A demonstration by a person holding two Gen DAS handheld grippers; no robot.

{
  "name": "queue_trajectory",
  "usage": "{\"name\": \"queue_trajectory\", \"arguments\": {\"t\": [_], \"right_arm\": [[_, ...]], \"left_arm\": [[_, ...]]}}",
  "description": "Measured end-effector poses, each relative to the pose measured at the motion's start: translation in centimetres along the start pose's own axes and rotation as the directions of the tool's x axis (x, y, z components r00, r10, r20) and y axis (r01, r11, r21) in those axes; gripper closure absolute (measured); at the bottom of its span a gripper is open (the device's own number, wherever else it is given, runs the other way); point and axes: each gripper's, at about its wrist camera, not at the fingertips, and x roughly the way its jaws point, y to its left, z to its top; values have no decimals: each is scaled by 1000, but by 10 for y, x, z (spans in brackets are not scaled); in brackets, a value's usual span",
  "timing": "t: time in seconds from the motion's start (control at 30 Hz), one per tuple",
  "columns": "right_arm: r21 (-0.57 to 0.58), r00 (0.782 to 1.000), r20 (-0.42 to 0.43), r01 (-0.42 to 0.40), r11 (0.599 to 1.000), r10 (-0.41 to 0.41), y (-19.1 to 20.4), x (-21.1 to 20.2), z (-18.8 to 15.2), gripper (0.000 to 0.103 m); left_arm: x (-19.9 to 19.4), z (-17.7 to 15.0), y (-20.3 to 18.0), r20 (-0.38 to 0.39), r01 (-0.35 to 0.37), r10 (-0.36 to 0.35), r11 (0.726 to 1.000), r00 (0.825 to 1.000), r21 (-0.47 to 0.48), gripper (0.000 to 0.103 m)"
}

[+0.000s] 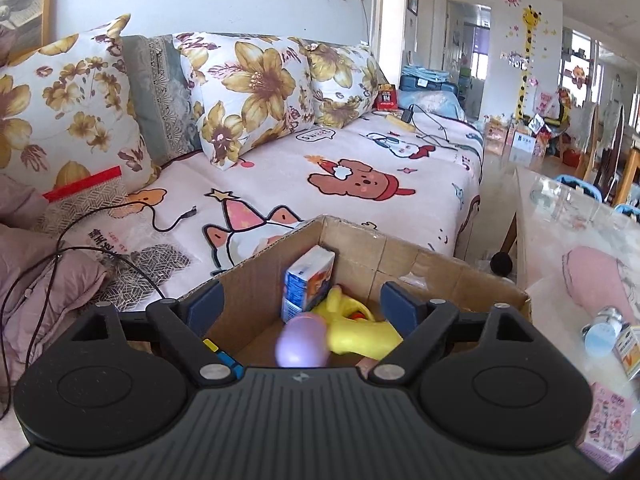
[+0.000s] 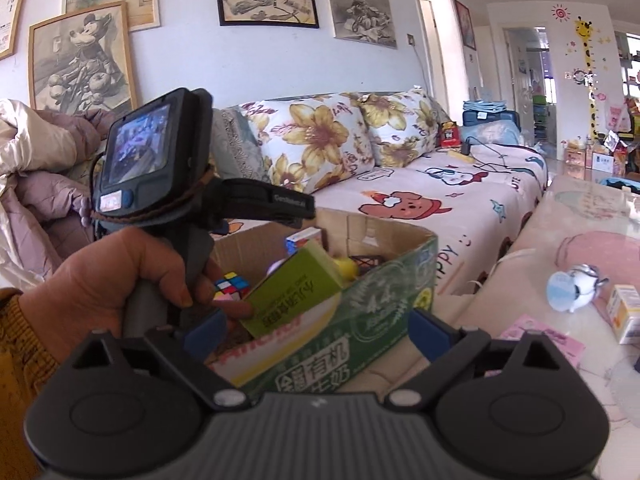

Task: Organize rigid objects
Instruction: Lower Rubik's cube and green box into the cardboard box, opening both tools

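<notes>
Open brown cardboard box (image 1: 420,268), outer wall printed green and white (image 2: 360,320): large Chinese characters along the lower edge, "有机" among them; the rest is cut off or too skewed to read.

Contents seen by the left wrist camera:
- white-and-blue carton with an orange picture (image 1: 306,284), upright against the far wall; its print is too small to read.
- yellow plastic toy (image 1: 356,328), lying on the box floor beside the carton.
- pale lilac rounded object (image 1: 302,344), blurred, in front of the yellow toy.
- multicoloured puzzle cube (image 2: 231,285), at the near-left corner of the box.

Green rectangular carton with dark Chinese lettering (image 2: 296,292): tilted, resting against the near wall inside the box; the lettering appears upside down and cannot be read with certainty.

Left gripper (image 1: 304,306): blue-padded fingers (image 1: 206,306) spread as wide as they go, gripping nothing. The lilac object and the yellow toy lie in the gap between them, lower down, touched by neither pad.

Right gripper (image 2: 312,330): jaws wide apart, straddling the box's near wall and the green carton's lower end; no pad presses on either.

A hand (image 2: 120,280) in a mustard sleeve holds the left gripper's handle beside the box.

Glass-topped table (image 1: 560,220), right of the box: small white-and-orange box (image 2: 626,312), print illegible.
</notes>
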Motion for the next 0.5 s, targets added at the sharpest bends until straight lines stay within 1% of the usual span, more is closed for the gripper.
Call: {"name": "queue_trajectory", "arguments": {"t": [0.13, 0.2, 0.3, 0.5], "right_arm": [[-2, 998, 21, 60, 998, -60, -10, -12, -5, 5], [19, 995, 26, 95, 995, -96, -18, -16, -7, 5], [57, 989, 26, 141, 988, -143, -30, -21, -11, 5], [112, 972, 18, 231, 966, -235, -49, -26, -18, 5]], "left_arm": [[-1, 2, 8, -3, 19, -19, 998, 1000, -52, 0], [-2, 2, 6, 4, 32, -32, 998, 999, -61, 0], [-4, 1, -1, 14, 47, -47, 998, 999, -43, 0], [-12, -1, -13, 45, 106, -105, 994, 993, -6, 0]]}}
